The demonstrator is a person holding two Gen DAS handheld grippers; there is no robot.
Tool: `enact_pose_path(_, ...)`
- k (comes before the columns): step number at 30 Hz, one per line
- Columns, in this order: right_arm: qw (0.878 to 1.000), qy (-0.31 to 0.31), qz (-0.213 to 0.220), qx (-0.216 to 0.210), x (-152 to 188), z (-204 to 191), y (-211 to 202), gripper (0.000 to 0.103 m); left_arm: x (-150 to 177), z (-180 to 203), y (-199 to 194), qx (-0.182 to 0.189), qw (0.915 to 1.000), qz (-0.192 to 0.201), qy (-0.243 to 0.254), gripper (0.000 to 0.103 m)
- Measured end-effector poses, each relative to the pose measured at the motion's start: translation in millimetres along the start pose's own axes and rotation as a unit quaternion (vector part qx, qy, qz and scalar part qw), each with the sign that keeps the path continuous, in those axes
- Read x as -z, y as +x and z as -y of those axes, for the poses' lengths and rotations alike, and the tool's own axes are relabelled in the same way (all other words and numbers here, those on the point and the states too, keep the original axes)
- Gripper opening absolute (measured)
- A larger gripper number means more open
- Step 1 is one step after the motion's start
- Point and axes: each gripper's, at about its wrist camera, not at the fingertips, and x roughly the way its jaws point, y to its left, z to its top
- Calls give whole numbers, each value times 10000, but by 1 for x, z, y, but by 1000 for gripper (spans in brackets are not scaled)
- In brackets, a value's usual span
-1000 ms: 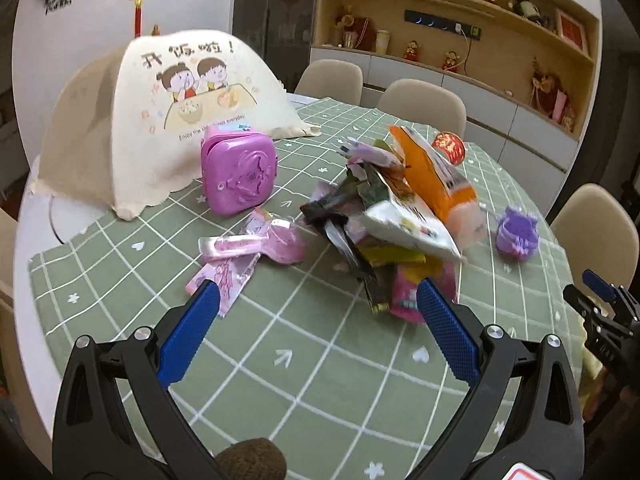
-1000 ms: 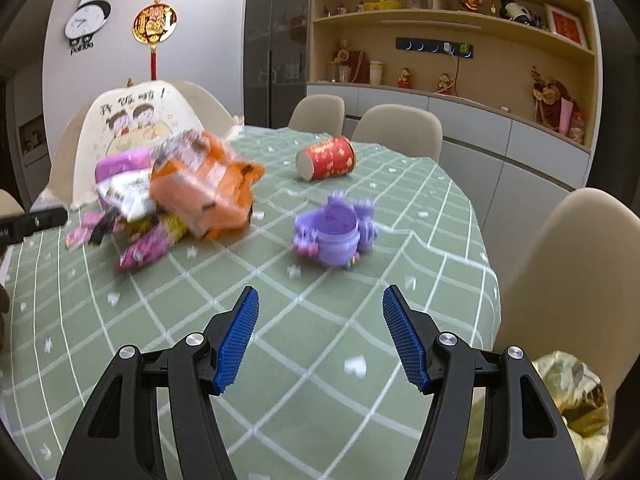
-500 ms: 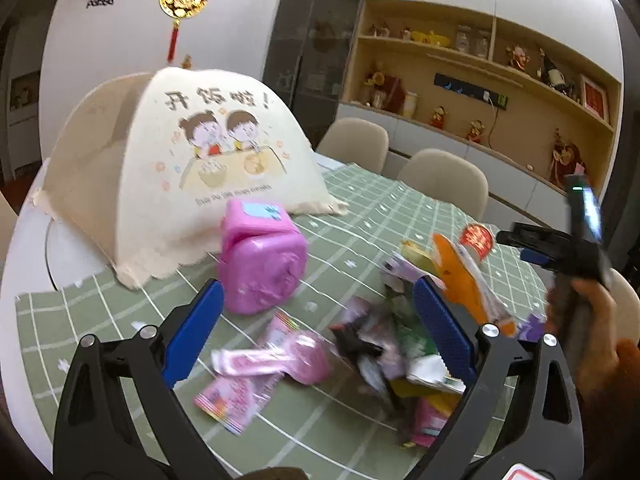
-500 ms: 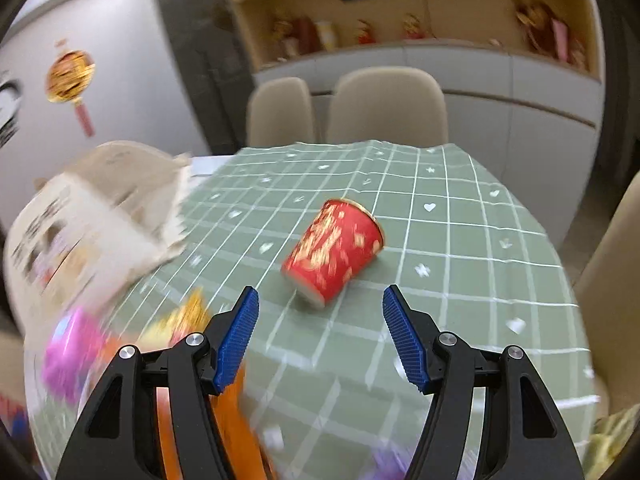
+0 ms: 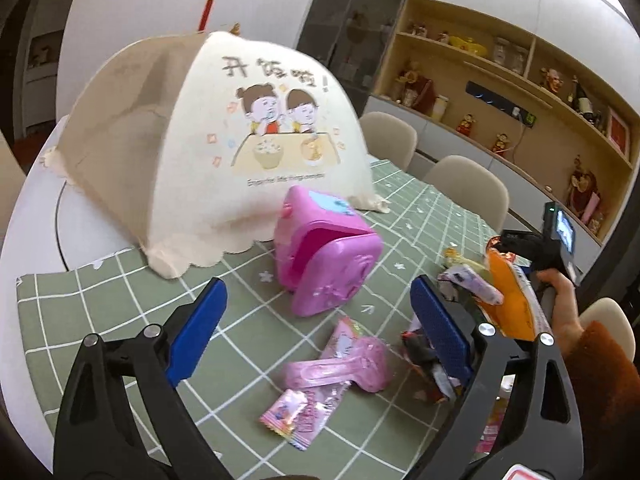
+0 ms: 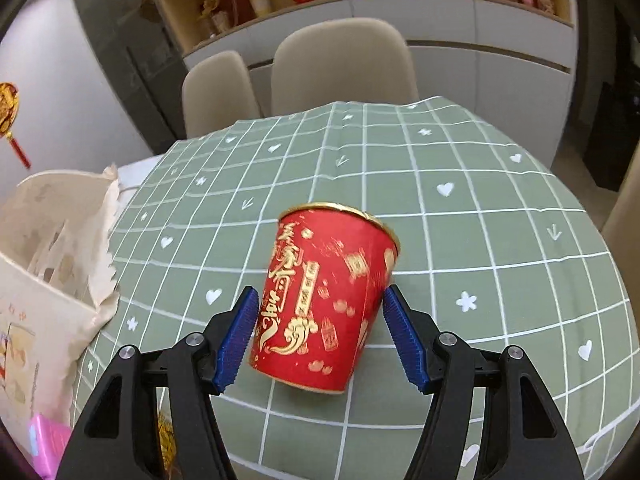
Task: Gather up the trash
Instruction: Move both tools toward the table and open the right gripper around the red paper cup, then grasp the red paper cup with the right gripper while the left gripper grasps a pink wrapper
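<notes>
A red paper cup (image 6: 324,304) with gold print lies on its side on the green checked tablecloth (image 6: 480,240). My right gripper (image 6: 320,336) is open around it, blue pads flanking the cup's base end without pressing. In the left wrist view, pink wrappers (image 5: 336,368) lie on the cloth in front of a pink plastic box (image 5: 328,256). A heap of snack wrappers (image 5: 468,280) with an orange bag (image 5: 512,300) lies to the right. My left gripper (image 5: 318,330) hovers over the pink wrappers, its jaws closing slightly, wide apart, gripping nothing.
A cream mesh food cover (image 5: 216,140) with a cartoon print stands behind the pink box. A hand in an orange sleeve (image 5: 560,304) holds the right gripper beyond the heap. Beige chairs (image 6: 344,64) ring the round table, and shelving lines the wall.
The right gripper swung from the purple toy to the red cup, which now lies between its jaws. The left view swung left toward the pink box and food cover.
</notes>
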Motion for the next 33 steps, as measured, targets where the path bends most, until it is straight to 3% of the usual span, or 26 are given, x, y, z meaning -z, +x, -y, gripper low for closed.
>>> enact_pose_path(5, 9980, -530, 223, -261, 17, -5, -43, 57, 0, -11, 8, -18, 9997, -182, -163, 86)
enact_pose_path(10, 9902, -1082, 476, -749, 49, 4, -114, 57, 0, -8, 6, 323, 9991, -263, -57, 86)
enact_pose_path(13, 9822, -1489, 597, -975, 78, 18, -157, 57, 0, -5, -2, 491, 9982, -254, 222, 86)
enact_pose_path(16, 9740, -1837, 727, -1104, 107, 32, -188, 57, 5, 2, 1, 432, 9952, -495, 722, 84)
enact_pose_path(20, 9658, -2062, 919, -1277, 139, 52, -218, 57, 28, 17, 18, 515, 9790, -1164, 1594, 72)
enact_pose_path(22, 9630, -2098, 962, -1391, 152, 62, -228, 57, 34, 20, 23, 436, 9742, -1272, 1814, 65)
enact_pose_path(25, 9601, -2177, 972, -1465, 169, 74, -240, 57, 33, 28, 28, 464, 9673, -1237, 2163, 65)
enact_pose_path(29, 9570, -2313, 978, -1454, 186, 85, -248, 56, 37, 43, 41, 568, 9516, -1446, 2653, 65)
enact_pose_path(33, 9584, -2295, 851, -1466, 197, 100, -247, 56, 51, 52, 35, 1020, 9417, -1822, 2637, 60)
